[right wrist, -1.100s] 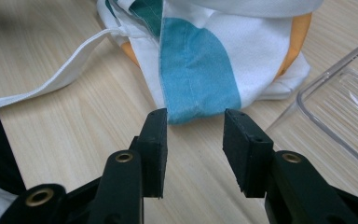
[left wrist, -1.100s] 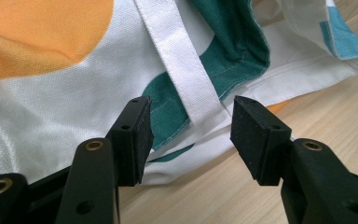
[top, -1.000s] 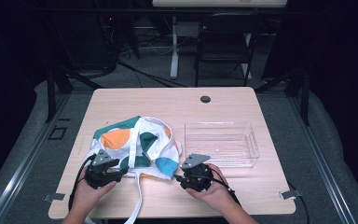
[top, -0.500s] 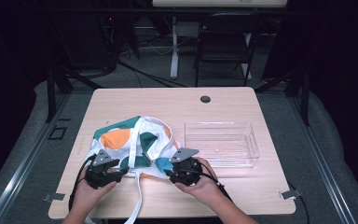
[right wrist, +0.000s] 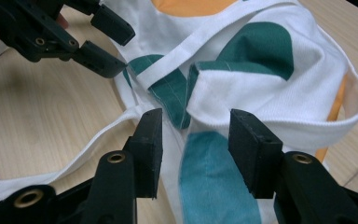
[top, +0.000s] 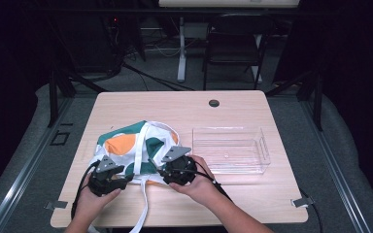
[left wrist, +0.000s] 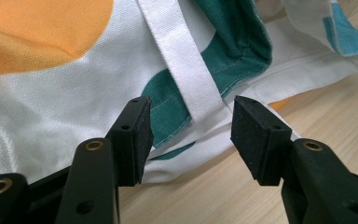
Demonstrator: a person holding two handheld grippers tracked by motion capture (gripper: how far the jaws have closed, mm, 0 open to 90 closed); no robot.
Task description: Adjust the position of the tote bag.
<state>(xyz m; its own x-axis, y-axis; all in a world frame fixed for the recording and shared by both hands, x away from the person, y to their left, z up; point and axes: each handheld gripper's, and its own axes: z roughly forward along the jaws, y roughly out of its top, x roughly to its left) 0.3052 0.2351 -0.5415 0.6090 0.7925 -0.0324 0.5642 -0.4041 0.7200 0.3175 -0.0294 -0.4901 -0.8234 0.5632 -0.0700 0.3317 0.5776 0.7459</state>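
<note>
I have both tongs at the near edge of the white canvas tote bag with green, orange and teal patches (top: 133, 145), which lies crumpled on the left half of the pale wooden tabletop (top: 175, 109). Left tongs (left wrist: 189, 133): jaws spread, straddling the bag's white webbing strap (left wrist: 186, 60) and the green hem under it, nothing gripped. Right tongs (right wrist: 193, 140): jaws released too, either side of a folded white-and-green edge, with the teal patch (right wrist: 216, 186) below. Clear plastic tray (top: 230, 150) sits just right of the bag, empty. Risk, as I judge it: closing now may catch only the strap, or several layers at once, so the bag bunches instead of opening. The loose strap trailing over the near edge could also snag the cables
</note>
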